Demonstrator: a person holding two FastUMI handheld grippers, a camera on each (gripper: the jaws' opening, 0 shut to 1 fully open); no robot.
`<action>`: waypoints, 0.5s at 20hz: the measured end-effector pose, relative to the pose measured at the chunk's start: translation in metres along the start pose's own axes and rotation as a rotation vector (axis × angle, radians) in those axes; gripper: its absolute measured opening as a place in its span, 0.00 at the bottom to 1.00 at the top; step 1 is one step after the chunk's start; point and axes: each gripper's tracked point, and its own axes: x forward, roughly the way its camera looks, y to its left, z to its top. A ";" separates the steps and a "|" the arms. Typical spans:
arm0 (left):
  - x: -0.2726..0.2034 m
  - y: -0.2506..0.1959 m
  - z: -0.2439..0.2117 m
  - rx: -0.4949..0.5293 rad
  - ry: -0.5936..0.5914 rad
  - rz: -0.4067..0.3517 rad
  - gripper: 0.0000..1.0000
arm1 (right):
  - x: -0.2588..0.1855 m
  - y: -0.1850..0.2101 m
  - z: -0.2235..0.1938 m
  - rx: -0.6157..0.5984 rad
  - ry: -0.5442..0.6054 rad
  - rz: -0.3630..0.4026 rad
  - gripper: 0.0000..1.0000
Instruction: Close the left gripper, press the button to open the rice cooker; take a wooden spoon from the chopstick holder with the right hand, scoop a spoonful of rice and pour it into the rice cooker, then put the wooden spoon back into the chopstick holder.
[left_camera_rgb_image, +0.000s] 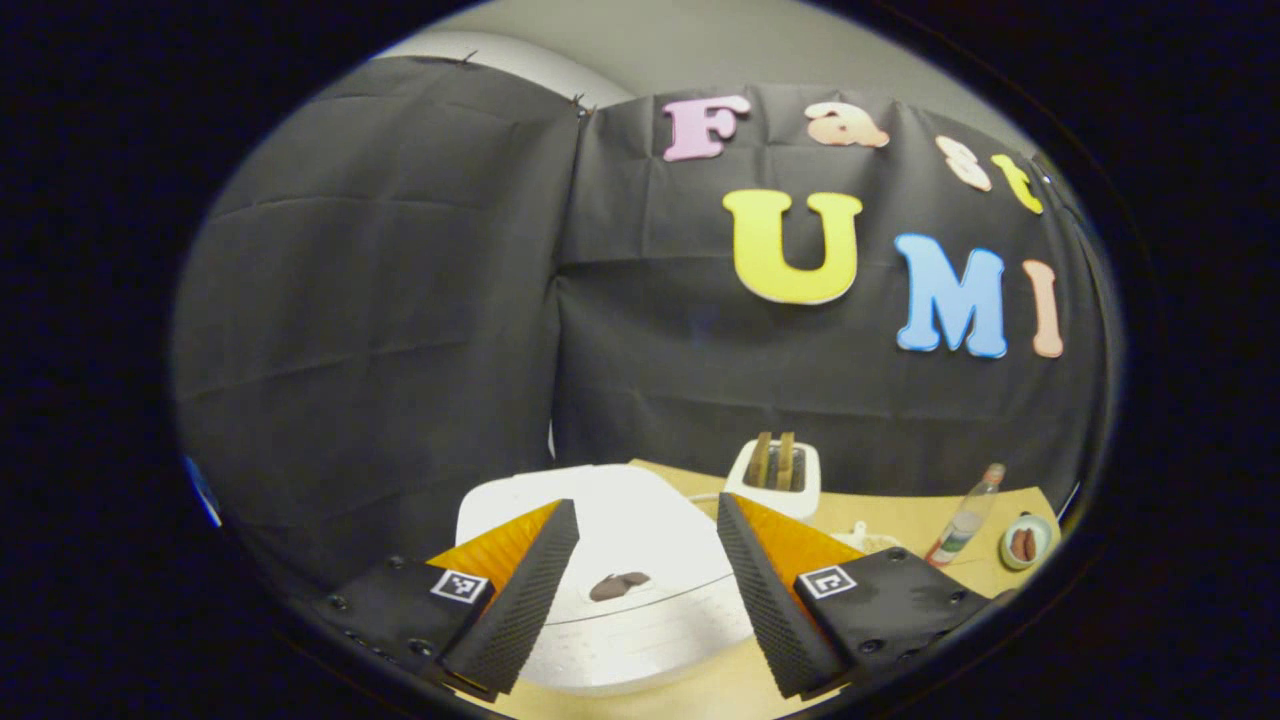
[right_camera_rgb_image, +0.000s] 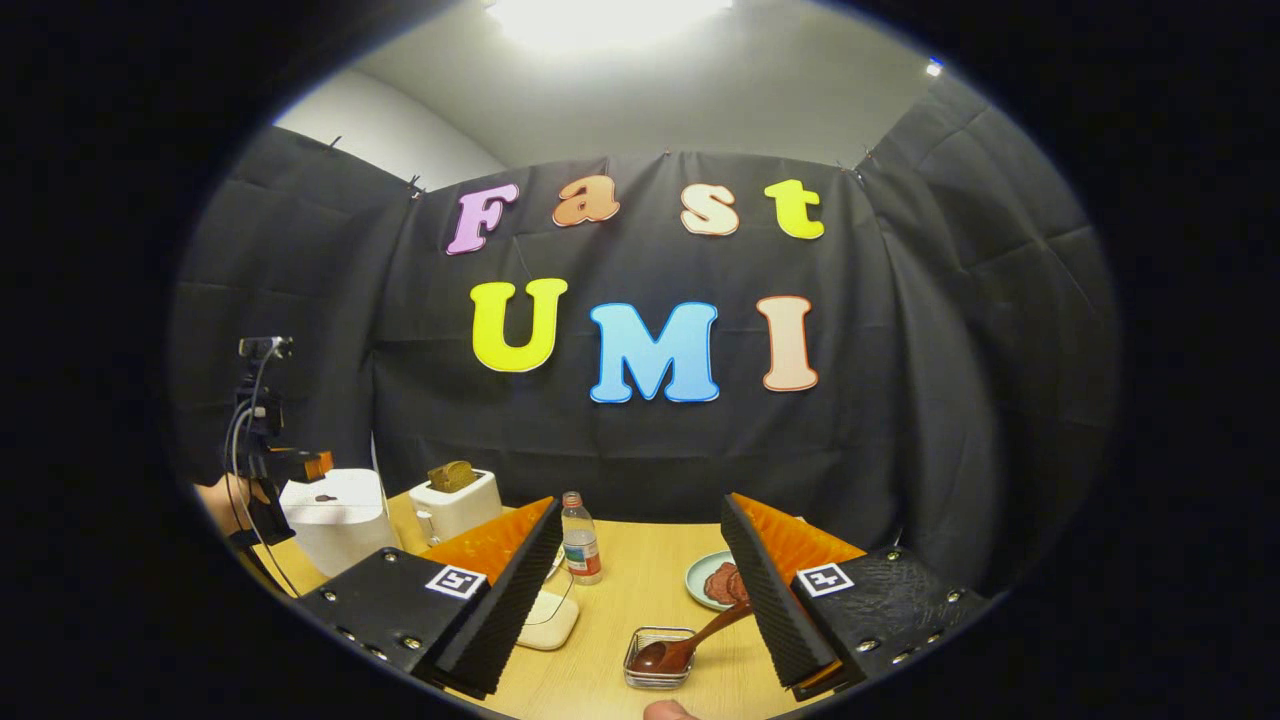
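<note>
My left tool (left_camera_rgb_image: 648, 590) stands open above the closed rice cooker (left_camera_rgb_image: 640, 600). My right tool (right_camera_rgb_image: 640, 590) is open too, with the wooden spoon (right_camera_rgb_image: 690, 645) at 6 o'clock on the surface (right_camera_rgb_image: 620, 590).

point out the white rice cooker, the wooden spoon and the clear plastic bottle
white rice cooker (left_camera_rgb_image: 640, 530): left gripper view, on its closed lid between the open fingers
wooden spoon (right_camera_rgb_image: 672, 654): right gripper view, on its bowl resting in the small clear holder
clear plastic bottle (right_camera_rgb_image: 580, 540): right gripper view, on its labelled body

No legible writing — the bottle's (right_camera_rgb_image: 581, 545) label is too small to read, and the tongs' (left_camera_rgb_image: 648, 590) square tags carry only coded patterns.
</note>
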 end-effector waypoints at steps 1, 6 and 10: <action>-0.021 -0.003 0.019 -0.003 -0.046 -0.009 0.94 | 0.002 0.003 0.000 -0.006 0.001 0.017 0.97; -0.101 -0.013 0.051 -0.014 -0.119 -0.031 0.96 | -0.002 0.016 0.011 -0.009 -0.033 0.072 0.97; -0.145 -0.018 0.050 0.030 -0.106 -0.071 0.94 | -0.004 0.033 0.016 -0.001 -0.048 0.076 0.97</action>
